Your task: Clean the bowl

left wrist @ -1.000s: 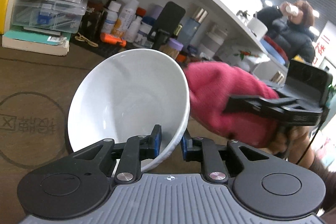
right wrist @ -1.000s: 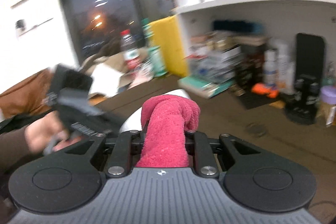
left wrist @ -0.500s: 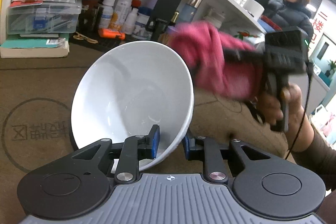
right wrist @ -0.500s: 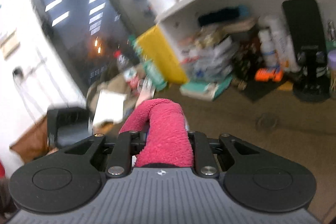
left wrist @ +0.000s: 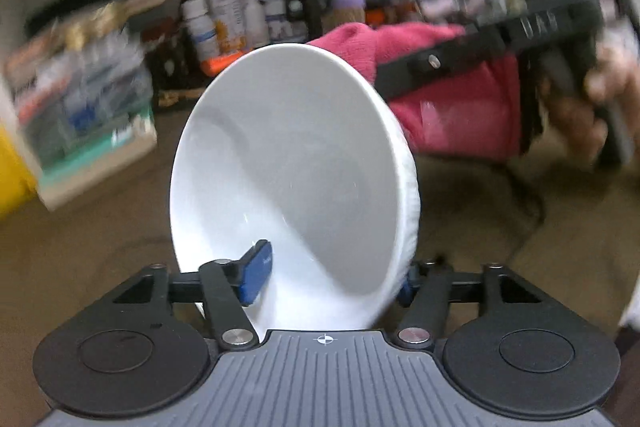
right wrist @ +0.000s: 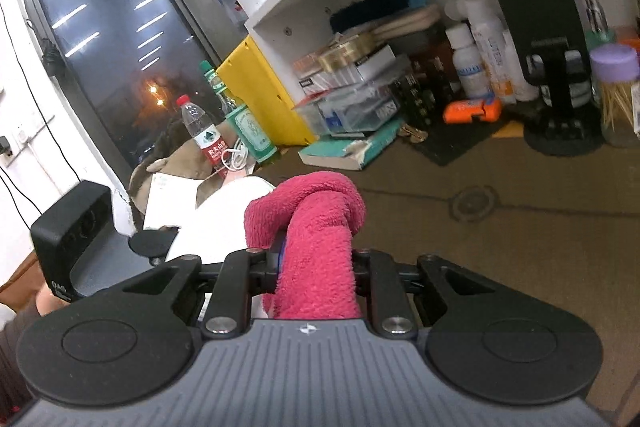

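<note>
Black tongs (left wrist: 332, 277), blue pads (left wrist: 256, 279), possibly brown sleeve (right wrist: 16, 323)

the bowl (left wrist: 296, 163) is plain glossy white, deep and round, tipped steeply on edge with its empty inside facing the camera; its lower rim seems to sit near the brown surface (left wrist: 80, 251), though blur hides the contact. just behind its right rim lies a bunched pink cloth (left wrist: 460, 99).
</note>
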`<state>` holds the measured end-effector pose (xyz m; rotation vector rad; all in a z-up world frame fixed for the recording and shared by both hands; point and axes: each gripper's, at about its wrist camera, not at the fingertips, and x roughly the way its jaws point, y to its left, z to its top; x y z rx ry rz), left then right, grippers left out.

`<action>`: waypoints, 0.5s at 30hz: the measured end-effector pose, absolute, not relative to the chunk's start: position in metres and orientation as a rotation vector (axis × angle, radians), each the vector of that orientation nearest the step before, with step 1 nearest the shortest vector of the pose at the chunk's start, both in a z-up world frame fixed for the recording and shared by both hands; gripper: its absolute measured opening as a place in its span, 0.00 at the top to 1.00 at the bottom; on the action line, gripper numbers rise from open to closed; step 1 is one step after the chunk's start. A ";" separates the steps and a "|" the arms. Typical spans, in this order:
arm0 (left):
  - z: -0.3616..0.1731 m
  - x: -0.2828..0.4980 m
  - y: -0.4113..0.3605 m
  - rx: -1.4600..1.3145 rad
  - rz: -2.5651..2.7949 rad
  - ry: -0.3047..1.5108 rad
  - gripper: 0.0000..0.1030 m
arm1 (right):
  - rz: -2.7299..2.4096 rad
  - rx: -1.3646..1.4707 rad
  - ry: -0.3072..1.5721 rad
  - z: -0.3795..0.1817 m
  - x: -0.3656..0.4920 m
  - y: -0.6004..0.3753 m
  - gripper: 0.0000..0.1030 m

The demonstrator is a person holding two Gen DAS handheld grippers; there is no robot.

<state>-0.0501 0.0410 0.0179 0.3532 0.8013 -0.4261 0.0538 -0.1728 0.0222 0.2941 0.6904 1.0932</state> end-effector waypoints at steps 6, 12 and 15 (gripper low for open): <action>0.021 -0.040 0.036 0.469 -0.369 0.846 0.12 | 1.077 0.280 0.724 0.010 0.056 -0.170 0.80; 0.017 -0.048 0.033 0.521 -0.287 0.763 0.03 | 1.002 -0.047 0.618 0.011 0.017 -0.148 0.81; 0.022 -0.053 0.027 0.461 -0.310 0.781 0.49 | 0.965 -0.141 0.519 0.015 -0.007 -0.146 0.83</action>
